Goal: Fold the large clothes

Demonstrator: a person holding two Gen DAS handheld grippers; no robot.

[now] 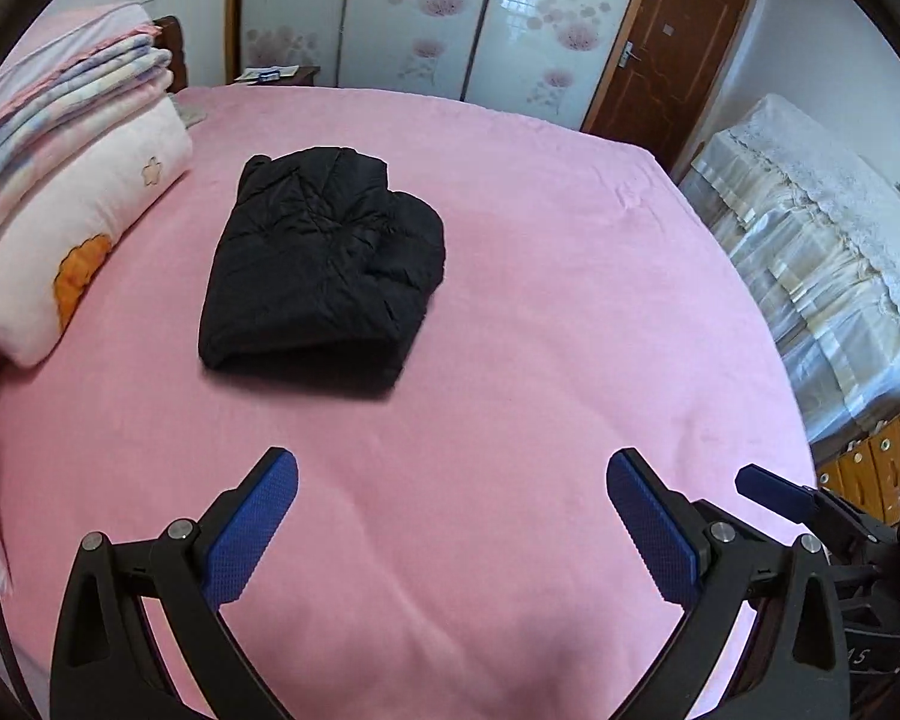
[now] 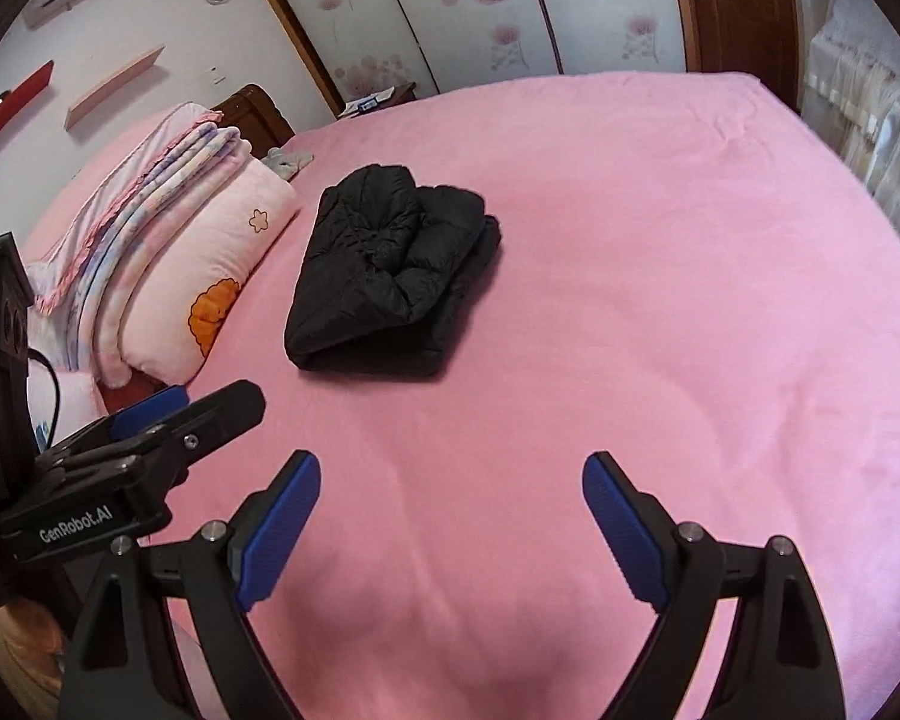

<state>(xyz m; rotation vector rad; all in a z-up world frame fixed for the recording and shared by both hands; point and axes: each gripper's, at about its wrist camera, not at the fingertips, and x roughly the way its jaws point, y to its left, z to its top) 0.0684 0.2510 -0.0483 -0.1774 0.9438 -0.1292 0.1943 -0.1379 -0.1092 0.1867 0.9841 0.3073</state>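
On pink bed (image 1: pixel 510 300), mid-sheet: black jacket (image 1: pixel 324 264) folded into compact bundle, beside pillow (image 1: pixel 84 240) | left gripper (image 1: pixel 450 516), right gripper (image 2: pixel 450 516) both spread wide, empty, well apart from jacket | step: fold seemingly complete; next, at most tidy loose flap | hidden: underside layers, sleeves, zipper.
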